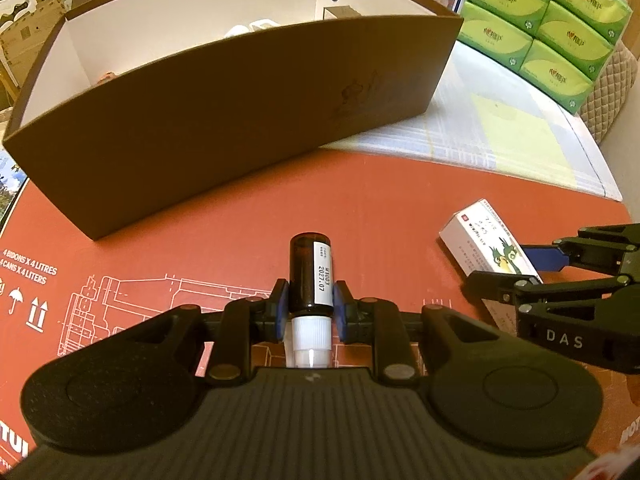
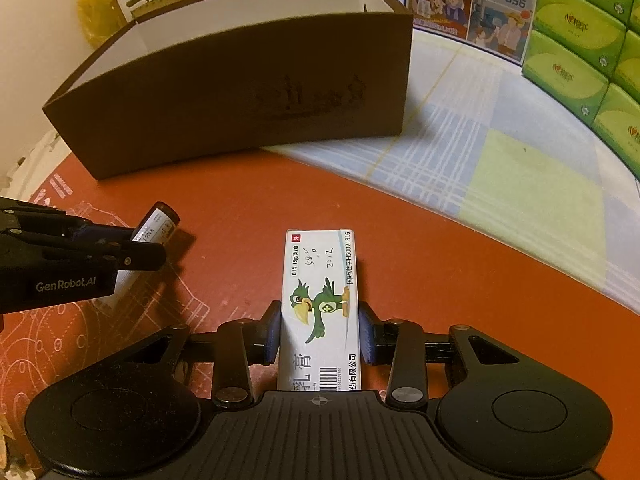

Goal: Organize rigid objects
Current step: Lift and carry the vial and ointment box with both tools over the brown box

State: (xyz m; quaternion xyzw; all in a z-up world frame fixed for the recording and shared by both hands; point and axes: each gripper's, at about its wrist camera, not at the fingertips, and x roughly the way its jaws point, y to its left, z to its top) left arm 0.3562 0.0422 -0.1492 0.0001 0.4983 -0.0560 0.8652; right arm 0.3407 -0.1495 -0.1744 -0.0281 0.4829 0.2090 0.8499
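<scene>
Box contents [image 1: 256, 28] mostly hidden behind wall.

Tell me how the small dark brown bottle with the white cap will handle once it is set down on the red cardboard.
The small dark brown bottle with the white cap is round, so on its side it would probably roll across the red cardboard. Stood upright it looks narrow and tall, apt to tip. Its body looks like smooth glass, likely slippery and breakable between the left gripper fingers.

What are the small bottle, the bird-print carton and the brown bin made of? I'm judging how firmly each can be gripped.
Small bottle: dark amber, glossy, probably glass or hard plastic; white ribbed cap, likely plastic; paper label.
Bird-print carton: thin printed cardboard, slightly glossy, with sharp folded edges.
Brown bin: looks like rigid paperboard, matte brown outside, white inside, faint embossed motif.
</scene>
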